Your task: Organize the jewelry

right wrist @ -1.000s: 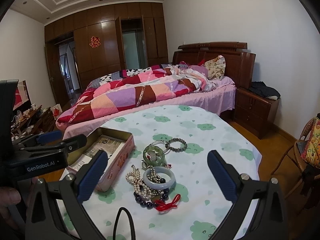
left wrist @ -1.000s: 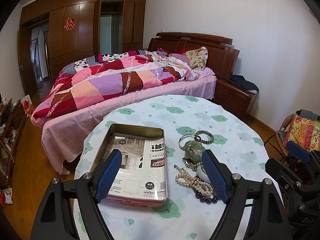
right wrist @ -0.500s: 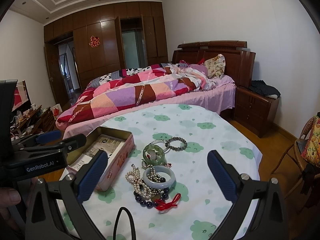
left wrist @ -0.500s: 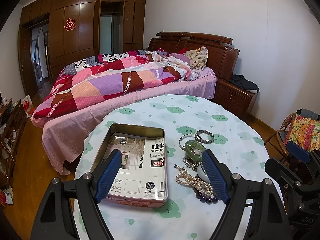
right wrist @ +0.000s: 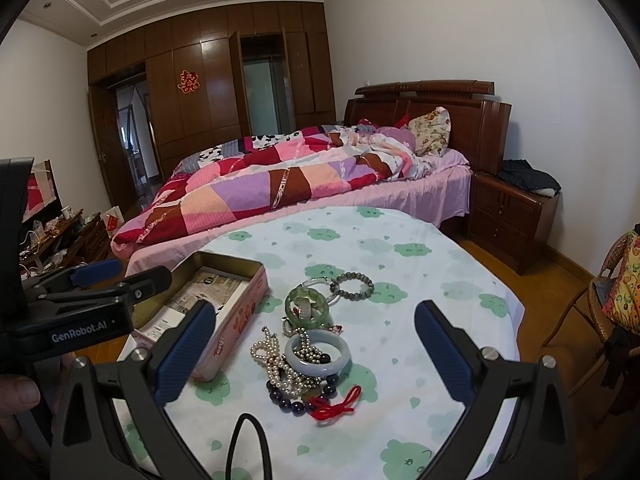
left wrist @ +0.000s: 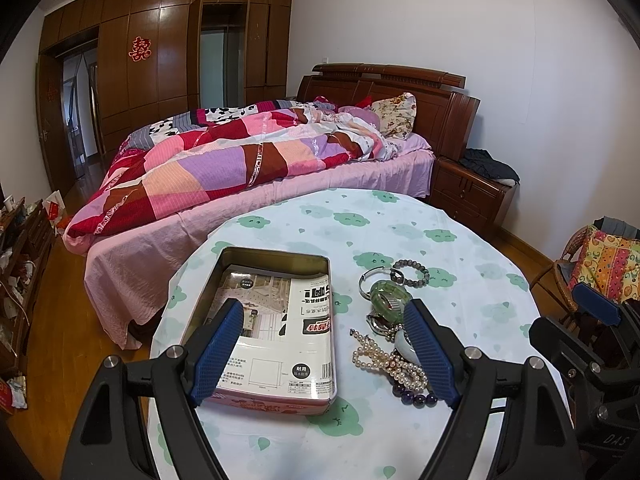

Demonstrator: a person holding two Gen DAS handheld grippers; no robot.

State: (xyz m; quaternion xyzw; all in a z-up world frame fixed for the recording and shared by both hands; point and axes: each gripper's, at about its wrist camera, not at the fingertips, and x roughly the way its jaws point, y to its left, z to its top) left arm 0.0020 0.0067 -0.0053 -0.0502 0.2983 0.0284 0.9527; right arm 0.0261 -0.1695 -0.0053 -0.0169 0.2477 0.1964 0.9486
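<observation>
Beside the tin (left wrist: 280,264), jewelry pile (right wrist: 308,356); both grippers gape.

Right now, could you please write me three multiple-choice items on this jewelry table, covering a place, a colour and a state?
1. Where does the jewelry pile lie relative to the tin box, seen from the right wrist camera?
A. inside it
B. to its right on the table
C. on the bed

2. What colour is the cord at the near edge of the pile?
A. red
B. yellow
C. white

3. How do both hand-held grippers, left and right, stand?
A. shut on a bracelet
B. shut and empty
C. open, holding nothing

Answers: 
1 B, the pile sits on the tablecloth beside the tin. 
2 A, the knotted cord is bright red. 
3 C, the jaws of each stand wide apart with nothing between them.
</observation>
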